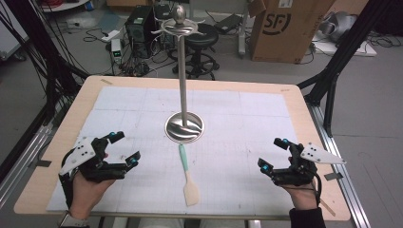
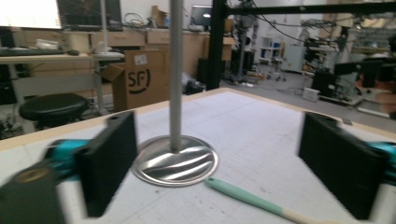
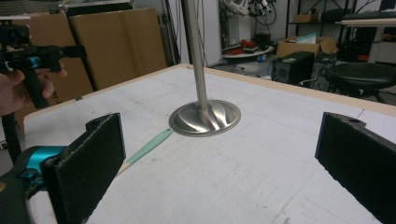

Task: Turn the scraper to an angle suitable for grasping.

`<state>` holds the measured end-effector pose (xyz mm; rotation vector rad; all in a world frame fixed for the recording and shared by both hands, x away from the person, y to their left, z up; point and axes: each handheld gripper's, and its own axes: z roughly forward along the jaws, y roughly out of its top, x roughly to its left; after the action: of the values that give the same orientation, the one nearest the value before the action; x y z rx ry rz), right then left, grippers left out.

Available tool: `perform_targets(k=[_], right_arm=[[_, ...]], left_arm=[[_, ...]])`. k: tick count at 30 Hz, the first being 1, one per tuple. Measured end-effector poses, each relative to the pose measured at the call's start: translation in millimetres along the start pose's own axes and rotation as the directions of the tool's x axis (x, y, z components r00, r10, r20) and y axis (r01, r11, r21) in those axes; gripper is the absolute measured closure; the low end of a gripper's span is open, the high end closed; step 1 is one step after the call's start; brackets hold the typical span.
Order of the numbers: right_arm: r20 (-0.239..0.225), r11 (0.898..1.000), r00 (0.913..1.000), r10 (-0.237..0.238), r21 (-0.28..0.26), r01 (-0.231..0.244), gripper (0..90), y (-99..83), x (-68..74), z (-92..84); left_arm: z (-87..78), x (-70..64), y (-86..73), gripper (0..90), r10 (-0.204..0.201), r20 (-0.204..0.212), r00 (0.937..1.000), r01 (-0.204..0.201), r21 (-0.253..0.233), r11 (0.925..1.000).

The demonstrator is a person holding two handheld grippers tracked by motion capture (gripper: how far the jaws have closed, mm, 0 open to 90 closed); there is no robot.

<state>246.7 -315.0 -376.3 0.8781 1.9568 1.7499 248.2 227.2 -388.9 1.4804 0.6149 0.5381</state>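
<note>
A metal stand [image 1: 184, 126] with a round base and tall pole, hooks at its top [image 1: 179, 26], rises from the middle of the white mat. Just in front of it lies a spatula [image 1: 187, 174] with a mint-green handle and a pale blade, handle toward the base. My left gripper [image 1: 124, 148] is held low at the mat's left, open and holding nothing. At the right, my right gripper [image 1: 273, 154] is open too. The stand base [image 2: 175, 160] and spatula handle [image 2: 243, 196] show between the left jaws. Between the right jaws are the base [image 3: 205, 117] and handle [image 3: 148, 145].
A wooden table [image 1: 294, 92] carries the white mat [image 1: 237, 114]. Behind it stand a black stool [image 1: 202, 45], a cardboard box [image 1: 285, 28] and cables on the floor. Black frame posts [image 1: 332, 85] flank the table.
</note>
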Motion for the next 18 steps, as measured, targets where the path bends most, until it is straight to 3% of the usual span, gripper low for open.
perform_targets(k=[5, 10, 11, 12, 13, 14, 16, 18], right_arm=[[-0.008, 1.0, 1.0, -0.006, 0.007, 0.006, 0.3, -0.2, 2.4, 0.6], [-0.016, 1.0, 0.9999, 0.002, 0.007, -0.001, 0.3, -0.2, 3.1, 1.1], [-0.018, 1.0, 0.9998, 0.001, 0.007, -0.001, 0.3, -0.4, 2.9, 1.4], [-0.018, 1.0, 0.9998, 0.0, 0.009, 0.0, 0.3, -0.7, 2.8, 1.6], [-0.019, 1.0, 0.9998, 0.003, 0.011, -0.003, 0.3, -0.9, 3.0, 1.6], [-0.019, 1.0, 0.9998, 0.003, 0.011, -0.003, 0.3, -0.9, 3.0, 1.6], [-0.021, 1.0, 0.9998, 0.002, 0.012, -0.002, 0.3, -1.0, 3.7, 1.7], [-0.021, 1.0, 0.9998, 0.0, 0.011, 0.0, 0.3, -0.6, 4.3, 1.6]], left_arm=[[9.3, -12.5, -4.2, 57.7, 0.032, 0.037, 0.9988, -0.034, 0.06, 0.9976], [21.6, -26.8, -5.3, 86.3, 0.013, 0.067, 0.9976, -0.021, 0.118, 0.9928], [27.5, -31.5, -6.0, 88.5, -0.004, 0.093, 0.9957, -0.009, 0.139, 0.9903], [27.5, -31.5, -6.0, 89.6, -0.004, 0.093, 0.9957, -0.009, 0.139, 0.9903], [35.5, -35.8, -7.5, 89.7, -0.031, 0.118, 0.9925, 0.01, 0.177, 0.9842], [35.5, -35.8, -7.5, 89.7, -0.031, 0.118, 0.9925, 0.01, 0.177, 0.9842], [49.3, -43.8, -11.3, 89.8, -0.051, 0.139, 0.989, 0.019, 0.221, 0.975], [54.5, -46.6, -12.4, 89.8, -0.062, 0.145, 0.9875, 0.027, 0.235, 0.9717]])
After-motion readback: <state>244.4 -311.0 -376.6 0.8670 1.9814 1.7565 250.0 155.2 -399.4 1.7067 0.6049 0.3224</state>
